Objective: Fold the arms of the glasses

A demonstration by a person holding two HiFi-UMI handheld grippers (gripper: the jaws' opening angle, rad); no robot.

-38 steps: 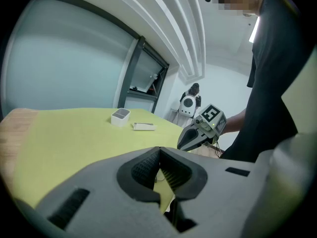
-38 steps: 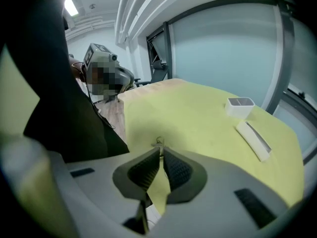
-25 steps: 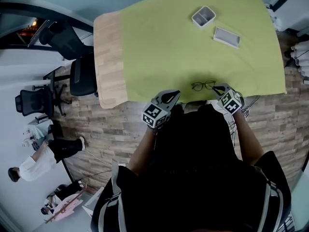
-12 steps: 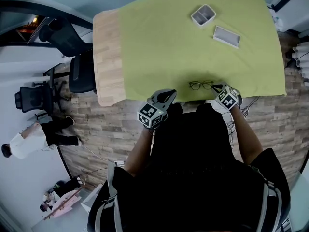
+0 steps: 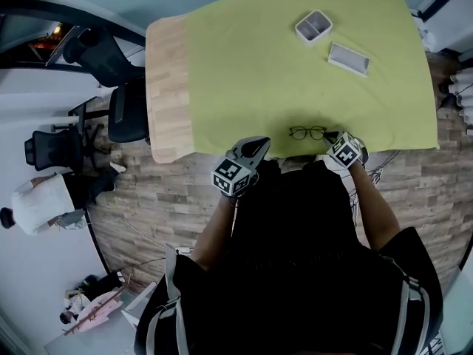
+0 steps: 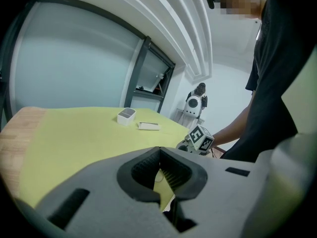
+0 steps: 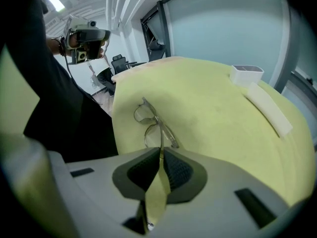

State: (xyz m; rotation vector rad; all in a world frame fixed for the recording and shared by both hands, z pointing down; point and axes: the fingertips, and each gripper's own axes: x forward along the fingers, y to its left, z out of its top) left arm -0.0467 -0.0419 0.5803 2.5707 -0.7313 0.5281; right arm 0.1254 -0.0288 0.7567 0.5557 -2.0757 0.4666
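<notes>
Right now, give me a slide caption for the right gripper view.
Right gripper pinches one arm of the glasses on the green cloth.

Wooden rectangular table (image 5: 165, 87): most of the top is covered by a yellow-green cloth (image 5: 259, 72); a bare strip of pale wood shows along the left edge only.

On the cloth, far right: a small white open-topped rectangular box (image 5: 313, 26) and, just beside it on the near-right side, a flat white rectangular tray (image 5: 348, 58) — the two stand apart, not touching.

Left of the table: a black office swivel chair (image 5: 127, 115) close to the bare wood edge, and a second black swivel chair (image 5: 50, 152) farther left.

Floor of grey-brown wood-effect planks (image 5: 166, 198) along the table's near side.

Near left: a person in a white top (image 5: 41, 202) — posture unclear.
</notes>
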